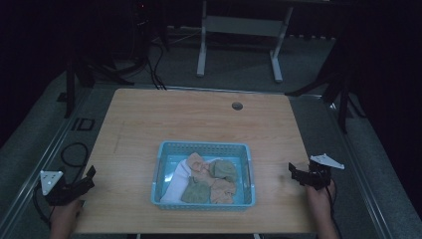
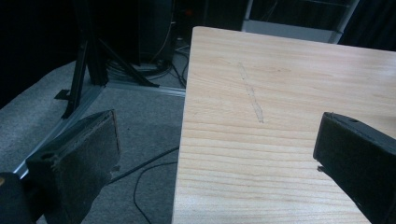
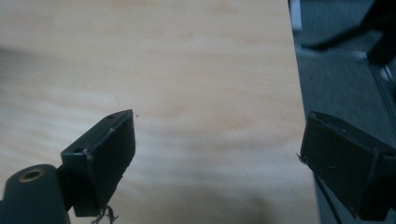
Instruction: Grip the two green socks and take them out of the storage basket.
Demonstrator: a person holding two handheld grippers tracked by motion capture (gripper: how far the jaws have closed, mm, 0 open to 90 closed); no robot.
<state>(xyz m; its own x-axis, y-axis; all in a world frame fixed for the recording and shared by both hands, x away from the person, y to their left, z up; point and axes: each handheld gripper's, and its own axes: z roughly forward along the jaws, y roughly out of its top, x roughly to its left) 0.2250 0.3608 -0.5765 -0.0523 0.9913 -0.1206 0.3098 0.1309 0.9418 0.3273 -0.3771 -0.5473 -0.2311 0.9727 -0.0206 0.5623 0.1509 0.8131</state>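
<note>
The right gripper [image 1: 297, 172] has its fingers [image 3: 105, 158] spread wide with nothing but bare wood between them; in the right gripper view one finger hangs over the desk [image 1: 199, 119] and the other over the desk's edge, with grey floor [image 3: 345, 84] beyond it. The left gripper [image 1: 89, 175] is likewise released, its fingers [image 2: 86, 158] parted and gripping nothing; in the left gripper view one finger sits over the carpeted floor beside the desk and the other over the wood, with a faint pale streak [image 2: 252, 98] on the surface ahead of them.

Between the two grippers, well apart from each, stands a light blue basket [image 1: 164, 172] near the desk's near edge. Inside it lies a heap of small cloths [image 1: 209, 179]: white at the side nearer the left fingers, peach and dull green pieces crumpled toward the side nearer the right fingers.

Farther out, beyond the basket, a round cable hole [image 1: 237, 105] sits near the desk's far edge. A black cable [image 1: 74, 152] loops on the floor just past the left gripper.
</note>
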